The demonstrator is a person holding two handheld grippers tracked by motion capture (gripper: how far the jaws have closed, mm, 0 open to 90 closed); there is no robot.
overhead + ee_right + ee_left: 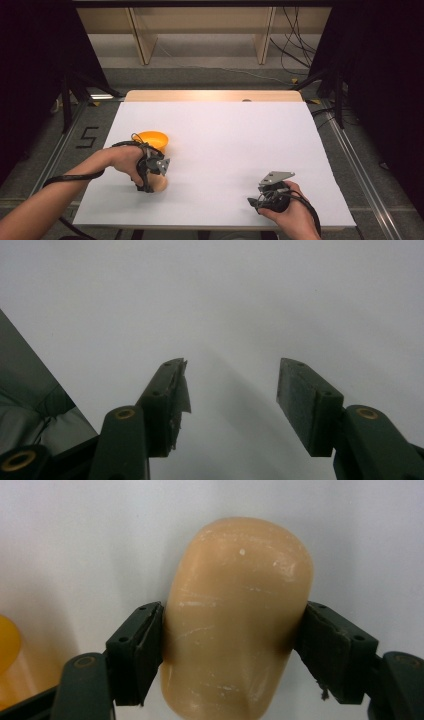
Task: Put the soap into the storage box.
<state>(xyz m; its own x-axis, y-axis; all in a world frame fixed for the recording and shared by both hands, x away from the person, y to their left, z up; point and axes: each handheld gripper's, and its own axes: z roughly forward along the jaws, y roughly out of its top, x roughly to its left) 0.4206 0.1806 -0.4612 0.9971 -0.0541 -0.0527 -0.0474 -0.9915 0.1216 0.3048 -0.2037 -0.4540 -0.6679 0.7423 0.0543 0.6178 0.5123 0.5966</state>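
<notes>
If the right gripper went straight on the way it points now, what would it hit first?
Probably just the white table cover. The right gripper has open jaws with nothing between them, and bare sheet lies ahead, though depth is hard to judge.

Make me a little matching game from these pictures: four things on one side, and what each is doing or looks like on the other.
Things:
1. left gripper
2. right gripper
3. bowl
4. tan block

Descriptions:
A. orange, on the white table beyond the left hand
B. jaws apart, nothing between them
C. rounded and scuffed, lying on the table
D. pads pressed on both sides of the block

Pairs: 1-D, 2-B, 3-A, 4-C
</notes>
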